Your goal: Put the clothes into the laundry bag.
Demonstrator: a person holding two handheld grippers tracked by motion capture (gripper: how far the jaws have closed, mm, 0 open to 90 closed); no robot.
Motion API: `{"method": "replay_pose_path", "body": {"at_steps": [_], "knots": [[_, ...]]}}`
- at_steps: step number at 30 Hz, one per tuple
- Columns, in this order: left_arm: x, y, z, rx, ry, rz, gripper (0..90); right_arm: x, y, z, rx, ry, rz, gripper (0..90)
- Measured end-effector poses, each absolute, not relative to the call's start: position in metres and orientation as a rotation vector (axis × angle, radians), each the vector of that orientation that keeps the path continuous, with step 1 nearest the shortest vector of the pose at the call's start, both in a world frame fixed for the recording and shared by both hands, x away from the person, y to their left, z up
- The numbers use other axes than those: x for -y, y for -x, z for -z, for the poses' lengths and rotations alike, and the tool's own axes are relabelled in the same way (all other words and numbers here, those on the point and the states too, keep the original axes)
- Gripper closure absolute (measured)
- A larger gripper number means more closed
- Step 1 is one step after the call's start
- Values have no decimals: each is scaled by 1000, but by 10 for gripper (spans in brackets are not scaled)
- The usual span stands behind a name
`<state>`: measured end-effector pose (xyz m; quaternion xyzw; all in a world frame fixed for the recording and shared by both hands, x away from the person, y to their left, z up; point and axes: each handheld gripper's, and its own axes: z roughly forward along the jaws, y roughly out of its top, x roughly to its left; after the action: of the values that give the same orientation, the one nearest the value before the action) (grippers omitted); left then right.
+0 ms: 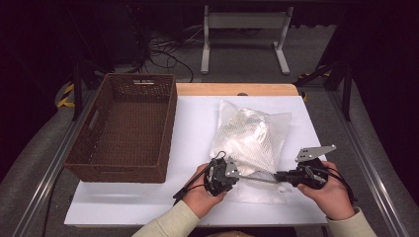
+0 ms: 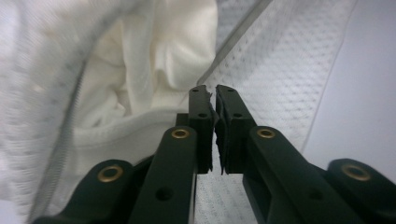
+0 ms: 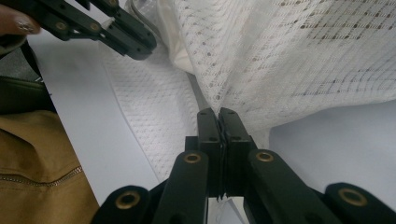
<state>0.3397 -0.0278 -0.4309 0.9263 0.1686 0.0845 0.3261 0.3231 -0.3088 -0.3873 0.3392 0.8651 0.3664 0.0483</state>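
A white mesh bag [image 1: 252,133] holding a white garment [image 2: 154,56] lies on the white table [image 1: 192,128], right of centre. My left gripper [image 1: 240,176] is at the bag's near left corner. Its jaws are shut at the end of the zipper line [image 2: 238,39], and the pull itself is hidden between them. My right gripper [image 1: 277,176] is shut on the mesh edge [image 3: 243,100] at the near right corner. The bag's near edge runs taut between the two grippers. In the right gripper view, the left gripper [image 3: 142,46] shows at top left.
An empty brown wicker basket [image 1: 170,128] stands on the table's left side. A grey metal frame [image 1: 244,22] and cables lie on the floor beyond the table. A tan sleeve [image 3: 37,163] is close to the near edge.
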Motion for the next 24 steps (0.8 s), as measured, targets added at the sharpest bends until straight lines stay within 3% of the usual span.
{"method": "replay_pose_path", "body": {"at_steps": [10, 13, 24], "knots": [[38, -362, 444, -497, -2418, -213, 900, 310, -323, 388, -2639, -1035, -1119, 889], [45, -366, 442, -499, -2401, -312, 900, 310, -324, 388, -2642, -1037, -1117, 889], [52, -394, 449, -572, -2370, -396, 900, 312, -325, 391, -2654, -1034, -1107, 890]]}}
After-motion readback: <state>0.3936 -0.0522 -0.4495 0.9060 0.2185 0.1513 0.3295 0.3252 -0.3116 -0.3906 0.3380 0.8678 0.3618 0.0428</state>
